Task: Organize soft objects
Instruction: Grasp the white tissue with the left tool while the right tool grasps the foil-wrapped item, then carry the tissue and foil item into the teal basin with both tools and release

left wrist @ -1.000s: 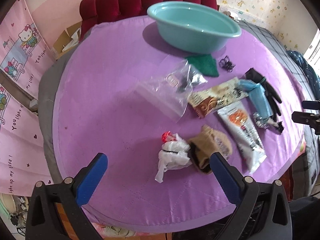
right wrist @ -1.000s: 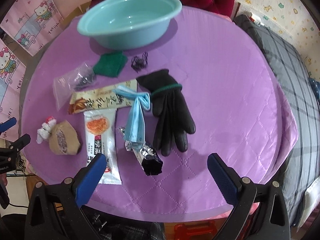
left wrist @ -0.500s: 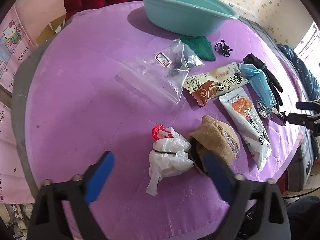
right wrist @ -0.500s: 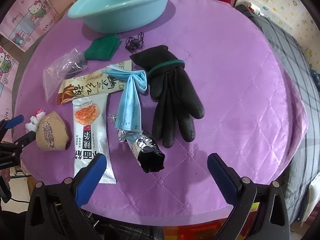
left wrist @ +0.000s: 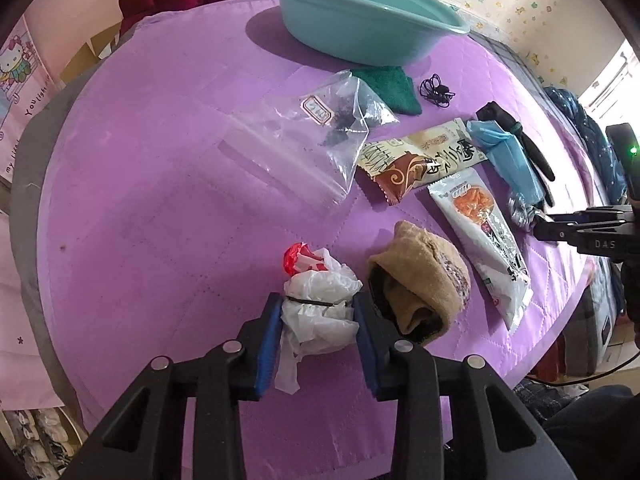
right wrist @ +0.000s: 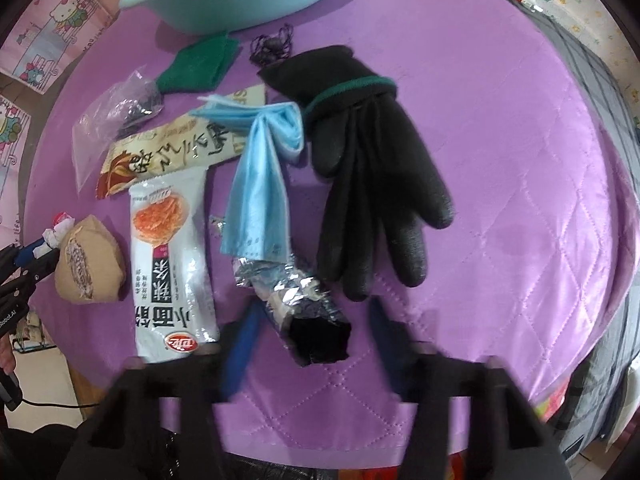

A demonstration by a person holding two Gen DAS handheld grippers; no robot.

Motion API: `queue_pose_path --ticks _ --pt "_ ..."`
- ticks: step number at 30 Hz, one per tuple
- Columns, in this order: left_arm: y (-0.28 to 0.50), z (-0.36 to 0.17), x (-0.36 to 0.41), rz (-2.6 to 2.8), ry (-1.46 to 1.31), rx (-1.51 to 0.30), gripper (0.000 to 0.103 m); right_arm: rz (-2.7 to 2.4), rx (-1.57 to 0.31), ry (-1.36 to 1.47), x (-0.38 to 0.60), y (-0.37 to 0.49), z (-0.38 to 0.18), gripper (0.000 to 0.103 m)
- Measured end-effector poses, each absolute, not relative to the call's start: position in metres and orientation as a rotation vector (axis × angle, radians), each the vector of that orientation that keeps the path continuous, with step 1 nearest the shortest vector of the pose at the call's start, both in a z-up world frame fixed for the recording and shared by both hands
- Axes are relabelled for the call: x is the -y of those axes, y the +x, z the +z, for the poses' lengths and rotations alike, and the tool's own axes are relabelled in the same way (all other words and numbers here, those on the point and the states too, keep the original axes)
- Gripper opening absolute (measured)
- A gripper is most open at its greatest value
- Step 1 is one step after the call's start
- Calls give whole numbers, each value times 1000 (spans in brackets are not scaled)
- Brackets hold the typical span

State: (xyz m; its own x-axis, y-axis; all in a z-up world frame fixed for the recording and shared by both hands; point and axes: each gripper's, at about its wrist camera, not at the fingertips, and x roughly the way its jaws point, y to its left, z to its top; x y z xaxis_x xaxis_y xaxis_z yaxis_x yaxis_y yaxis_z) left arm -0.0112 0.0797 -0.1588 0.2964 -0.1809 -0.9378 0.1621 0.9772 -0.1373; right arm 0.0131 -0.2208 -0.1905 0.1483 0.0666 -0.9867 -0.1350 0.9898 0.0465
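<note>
Both claws have dropped, left claw (left wrist: 318, 312) closing onto the plastic bag (left wrist: 320, 300), right claw (right wrist: 310, 332) closing around the foil wrapper (right wrist: 304, 304).

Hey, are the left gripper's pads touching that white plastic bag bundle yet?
Touching. In the left wrist view both blue pads of the closing left gripper press the sides of the white plastic bag bundle, no gap showing.
</note>
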Motion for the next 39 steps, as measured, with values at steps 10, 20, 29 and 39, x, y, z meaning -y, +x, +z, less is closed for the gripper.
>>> queue_pose_path --ticks 10,20,29,39 --pt "-14 -139 -72 -222 2 -1210 38 221 -1395 -40 216 -5 -178 17" --pt "-22 -114 -62 -225 27 -1155 38 241 -1323 -83 208 -17 -142 17" --pt "-20 -95 -52 -236 45 -1111 38 243 -1249 -110 212 -11 -121 17" --pt "2 -70 -44 -238 49 -1053 38 229 -1186 -126 209 5 -99 17"
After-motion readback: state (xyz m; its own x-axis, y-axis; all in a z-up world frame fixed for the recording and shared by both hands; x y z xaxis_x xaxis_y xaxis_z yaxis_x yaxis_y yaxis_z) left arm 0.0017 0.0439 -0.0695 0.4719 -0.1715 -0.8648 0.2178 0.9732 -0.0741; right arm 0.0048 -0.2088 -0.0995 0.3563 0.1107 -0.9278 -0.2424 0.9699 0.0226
